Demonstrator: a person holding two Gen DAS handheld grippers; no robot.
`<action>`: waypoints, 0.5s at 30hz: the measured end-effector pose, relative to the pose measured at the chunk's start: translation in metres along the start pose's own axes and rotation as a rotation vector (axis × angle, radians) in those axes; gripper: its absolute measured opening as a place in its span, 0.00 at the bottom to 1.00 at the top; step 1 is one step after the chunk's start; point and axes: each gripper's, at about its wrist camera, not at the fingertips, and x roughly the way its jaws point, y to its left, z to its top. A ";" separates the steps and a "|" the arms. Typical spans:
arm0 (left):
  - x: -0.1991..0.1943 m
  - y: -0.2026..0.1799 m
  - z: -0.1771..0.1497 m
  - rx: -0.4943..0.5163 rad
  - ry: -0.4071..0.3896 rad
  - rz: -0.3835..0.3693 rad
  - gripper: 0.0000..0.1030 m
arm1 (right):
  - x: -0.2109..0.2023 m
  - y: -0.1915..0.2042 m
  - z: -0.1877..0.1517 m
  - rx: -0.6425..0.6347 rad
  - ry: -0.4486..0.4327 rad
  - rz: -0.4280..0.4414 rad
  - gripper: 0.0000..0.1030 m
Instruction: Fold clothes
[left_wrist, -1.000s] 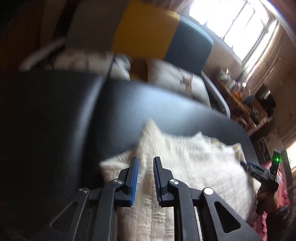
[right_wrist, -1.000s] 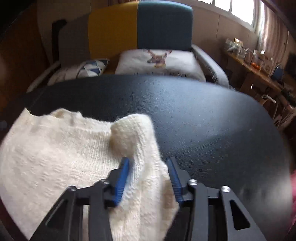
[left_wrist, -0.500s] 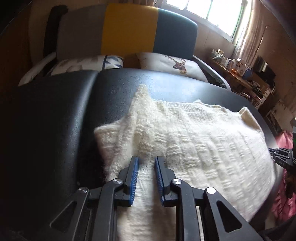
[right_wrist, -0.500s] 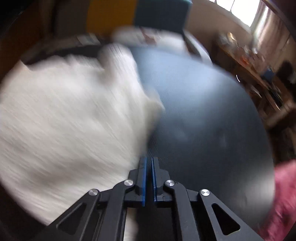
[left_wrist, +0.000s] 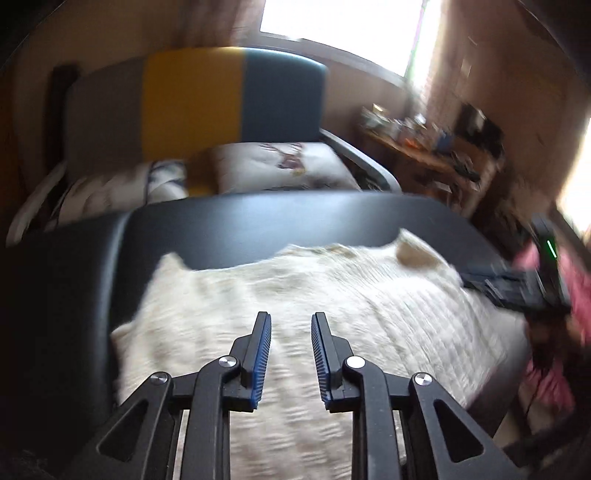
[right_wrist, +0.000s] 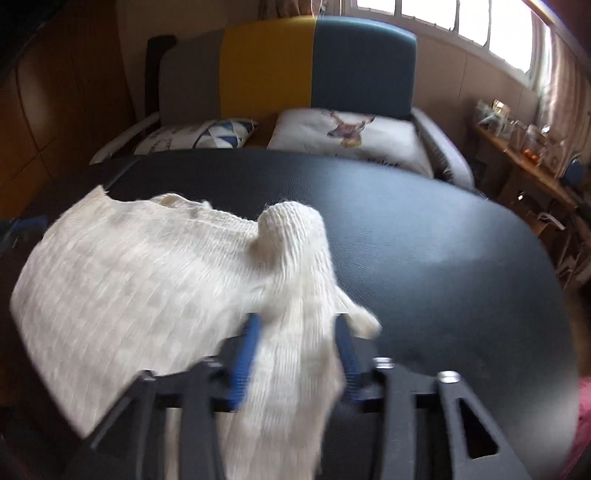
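Note:
A cream knitted sweater (left_wrist: 332, 302) lies spread on the black padded table (left_wrist: 258, 225). My left gripper (left_wrist: 291, 323) hovers over the sweater's near left part, open, with nothing pinched between its blue pads. In the right wrist view the sweater (right_wrist: 129, 280) fills the left side, and one sleeve (right_wrist: 295, 258) runs toward me, humped up at its far end. The right gripper (right_wrist: 298, 328) stands open with that sleeve lying between its wide-spread fingers. The right gripper (left_wrist: 509, 286), with its green light, also shows at the sweater's right edge in the left wrist view. Both views are blurred.
Behind the table stands a grey, yellow and blue sofa (right_wrist: 314, 70) with a deer-print cushion (right_wrist: 347, 136) and a triangle-print cushion (right_wrist: 207, 134). A cluttered wooden shelf (right_wrist: 524, 162) runs along the right wall under the windows. A pink sleeve (left_wrist: 554, 332) shows at the right.
The left gripper's jaws have spread wider and it has drawn back off the sweater fold. The right gripper, shut half a second ago, now stands open around the sleeve.

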 end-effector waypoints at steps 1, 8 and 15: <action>0.007 -0.004 -0.001 0.019 0.015 -0.001 0.21 | 0.009 0.003 0.004 -0.009 0.016 -0.002 0.43; 0.043 0.035 -0.038 -0.135 0.108 0.011 0.23 | 0.018 -0.031 -0.016 0.091 0.015 -0.102 0.06; 0.028 0.033 -0.035 -0.156 0.067 -0.029 0.24 | -0.015 -0.007 -0.005 0.084 -0.094 -0.073 0.20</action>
